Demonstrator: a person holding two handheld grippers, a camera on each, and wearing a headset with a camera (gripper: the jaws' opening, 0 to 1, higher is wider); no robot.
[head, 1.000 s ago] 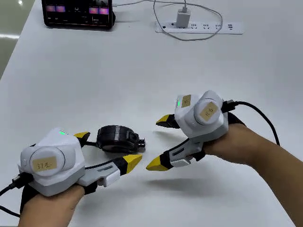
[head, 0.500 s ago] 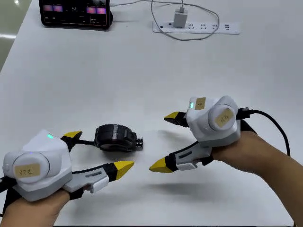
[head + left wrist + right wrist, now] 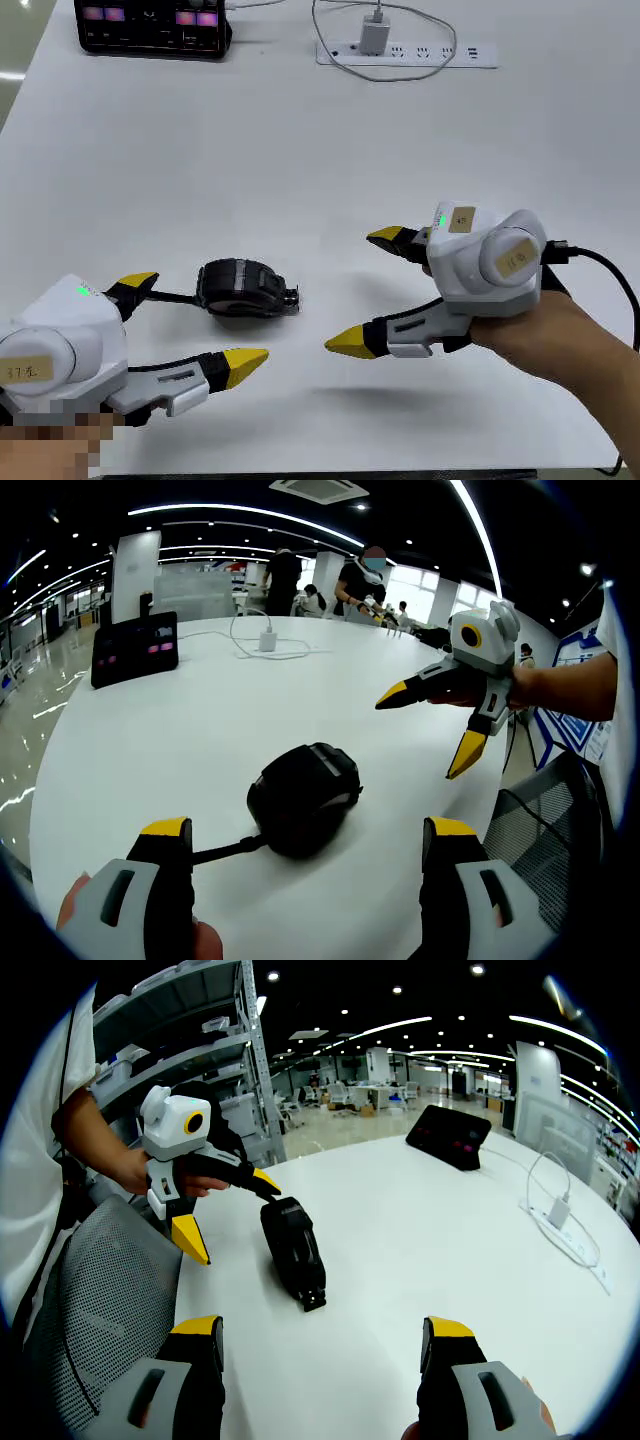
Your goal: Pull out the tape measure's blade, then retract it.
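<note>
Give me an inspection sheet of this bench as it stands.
Surface: glossy white tabletop.
Job's things: black round tape measure, blade retracted, its black strap trailing toward the left tongs.
Clutter: dark tablet with a lit screen and white power strip with a white charger plugged in, both at the far edge.
Grippers: left tongs open, tape measure just ahead of the tips; right tongs open, apart from it.
Cables: white cable looping by the strip; black cable leaving the right tongs' body.
Surroundings: grey mesh chair, metal shelving, people beyond the table's far end.
</note>
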